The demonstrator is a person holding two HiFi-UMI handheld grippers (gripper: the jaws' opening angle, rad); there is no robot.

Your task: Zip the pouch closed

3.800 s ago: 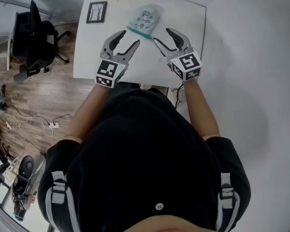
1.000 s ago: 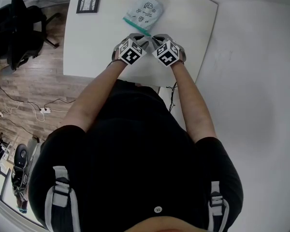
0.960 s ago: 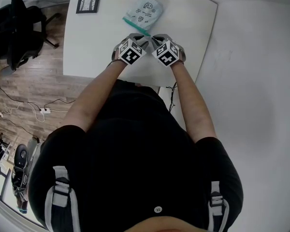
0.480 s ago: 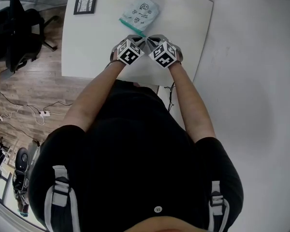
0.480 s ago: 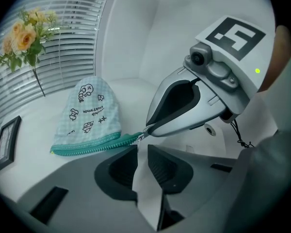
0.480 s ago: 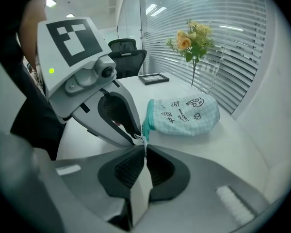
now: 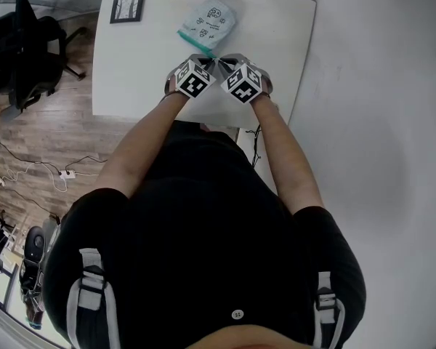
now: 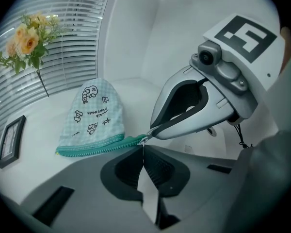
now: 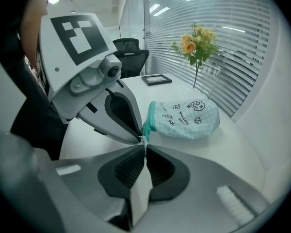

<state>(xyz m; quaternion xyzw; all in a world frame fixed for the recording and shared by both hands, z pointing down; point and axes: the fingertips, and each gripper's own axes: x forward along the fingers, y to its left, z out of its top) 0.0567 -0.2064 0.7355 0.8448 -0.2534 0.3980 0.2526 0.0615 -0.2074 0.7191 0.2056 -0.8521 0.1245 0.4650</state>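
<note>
Pale-green checked fabric pouch (image 7: 209, 22), teal zip: upper centre, white tabletop (image 7: 138, 71). My left gripper (image 8: 143, 148): jaws just closing, now pinching the zip's near end. Right gripper (image 9: 144, 147): jaws pinching same end. Zipping can start.

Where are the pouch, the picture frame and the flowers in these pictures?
pouch (image 8: 94, 115): left gripper view, on its checked fabric body.
picture frame (image 7: 127, 3): head view, on the print inside it.
flowers (image 9: 192, 42): right gripper view, on the orange blooms.

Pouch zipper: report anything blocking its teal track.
Nothing visible does. The teal zipper runs bare across the table from the end that the left gripper, just closed, and the right gripper pinch to its far corner.
</note>
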